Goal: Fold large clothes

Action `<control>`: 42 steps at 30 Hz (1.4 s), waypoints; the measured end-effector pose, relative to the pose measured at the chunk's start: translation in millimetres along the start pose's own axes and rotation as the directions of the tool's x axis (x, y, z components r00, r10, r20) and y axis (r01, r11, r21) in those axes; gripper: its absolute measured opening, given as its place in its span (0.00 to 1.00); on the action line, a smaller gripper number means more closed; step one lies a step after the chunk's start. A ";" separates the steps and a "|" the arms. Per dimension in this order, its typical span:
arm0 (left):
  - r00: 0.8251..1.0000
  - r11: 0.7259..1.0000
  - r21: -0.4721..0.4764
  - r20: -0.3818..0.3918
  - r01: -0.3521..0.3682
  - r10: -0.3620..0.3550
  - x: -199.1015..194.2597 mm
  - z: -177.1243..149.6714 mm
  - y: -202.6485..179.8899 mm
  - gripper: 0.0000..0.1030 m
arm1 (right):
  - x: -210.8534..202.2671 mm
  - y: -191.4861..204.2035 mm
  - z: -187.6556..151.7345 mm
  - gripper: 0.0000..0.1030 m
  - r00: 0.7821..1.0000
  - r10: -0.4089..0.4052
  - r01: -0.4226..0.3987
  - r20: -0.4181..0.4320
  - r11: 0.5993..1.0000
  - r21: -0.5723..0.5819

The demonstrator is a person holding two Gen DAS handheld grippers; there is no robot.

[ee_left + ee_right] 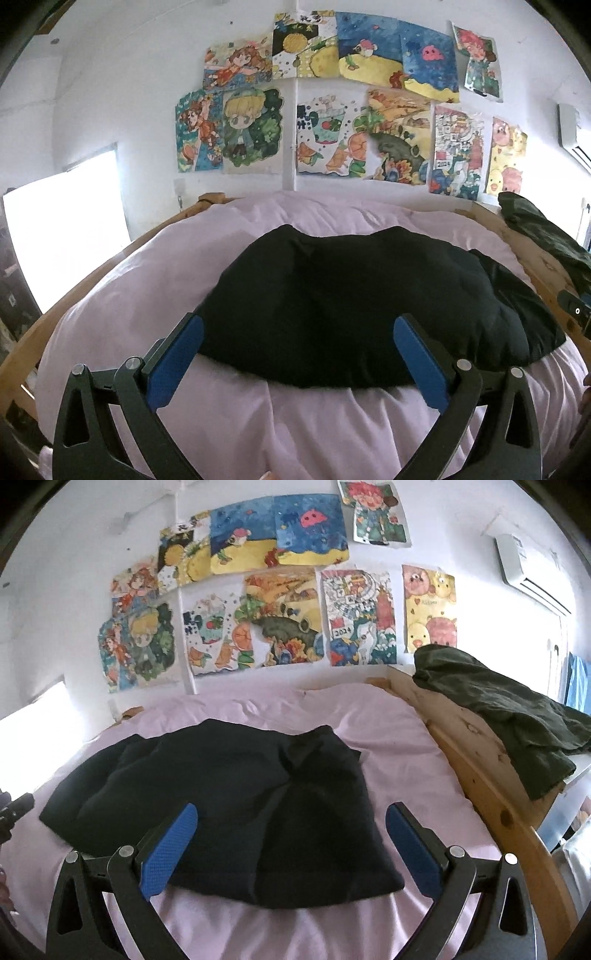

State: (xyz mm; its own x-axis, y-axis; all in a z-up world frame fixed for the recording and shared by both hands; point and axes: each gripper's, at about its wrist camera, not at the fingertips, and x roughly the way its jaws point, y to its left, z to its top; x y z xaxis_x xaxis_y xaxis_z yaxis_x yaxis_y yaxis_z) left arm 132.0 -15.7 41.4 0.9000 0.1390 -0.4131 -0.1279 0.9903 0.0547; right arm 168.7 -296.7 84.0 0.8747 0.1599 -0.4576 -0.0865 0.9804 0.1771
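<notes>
A black garment (332,302) lies folded in a wide flat shape on the pink bedsheet (295,424). It also shows in the right wrist view (229,805), with a creased fold near its far right corner. My left gripper (298,328) is open and empty, hovering just above the garment's near edge. My right gripper (291,814) is open and empty, above the garment's near right part. The tip of the right gripper shows at the right edge of the left wrist view (576,310); the left gripper's tip shows at the left edge of the right wrist view (14,808).
A wooden bed frame (480,760) runs along the right side, with a dark green garment (509,709) heaped on it. Children's drawings (332,110) cover the white wall behind. An air conditioner (528,568) hangs high on the right. A bright window (66,229) is left.
</notes>
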 end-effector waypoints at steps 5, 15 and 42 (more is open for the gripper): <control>0.999 0.999 0.035 0.049 0.009 -0.011 -20.2 -9.7 -6.4 0.98 | -20.4 18.3 -10.2 1.00 0.999 0.029 -0.029 0.029 1.000 -0.006; 0.989 0.997 0.069 0.145 0.020 -0.029 -57.0 -30.5 -7.7 0.98 | -60.7 52.4 -31.9 1.00 0.993 0.047 -0.041 0.113 0.998 -0.052; 0.973 0.996 0.083 0.225 0.026 -0.045 -100.2 -64.9 0.5 0.98 | -102.1 87.0 -62.1 1.00 0.985 0.089 -0.076 0.150 0.993 -0.091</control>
State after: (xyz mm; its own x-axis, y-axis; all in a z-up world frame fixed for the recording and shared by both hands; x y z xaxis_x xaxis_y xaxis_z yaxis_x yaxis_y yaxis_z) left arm 14.8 -29.4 23.9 0.9755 0.0921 -0.2000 -0.0690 0.9904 0.1195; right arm 42.2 -220.5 92.0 0.9252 0.2278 -0.3036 -0.1959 0.9717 0.1319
